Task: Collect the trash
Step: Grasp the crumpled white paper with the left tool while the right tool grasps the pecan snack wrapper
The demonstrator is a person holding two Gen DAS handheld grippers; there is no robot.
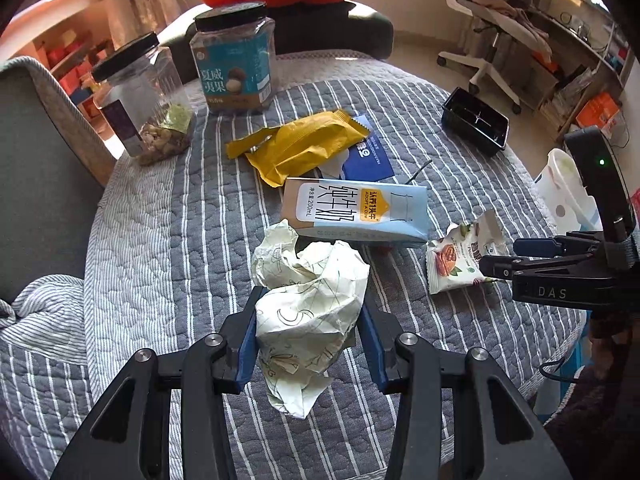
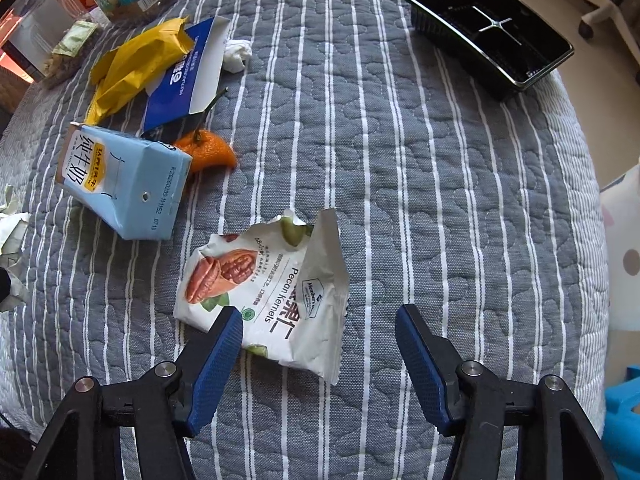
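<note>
While left claw point(image 1: 308, 332) pinches paper point(image 1: 308, 312) — wrapper point(image 2: 272, 300) waits

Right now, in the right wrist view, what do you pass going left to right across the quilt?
Milk carton → orange peel → pecan bag → black tray.

- The crumpled paper wrapper point(image 1: 310, 312) has both its sides hidden behind blue pads point(image 1: 247, 344); in the right wrist view only scraps show at the left edge.
- The orange peel point(image 2: 210, 152) is half covered by the milk carton point(image 2: 124, 184) and blue box point(image 2: 188, 76).
- The clear jar point(image 2: 36, 36) is cut off at the corner.
- Carton's date print: too small.
</note>
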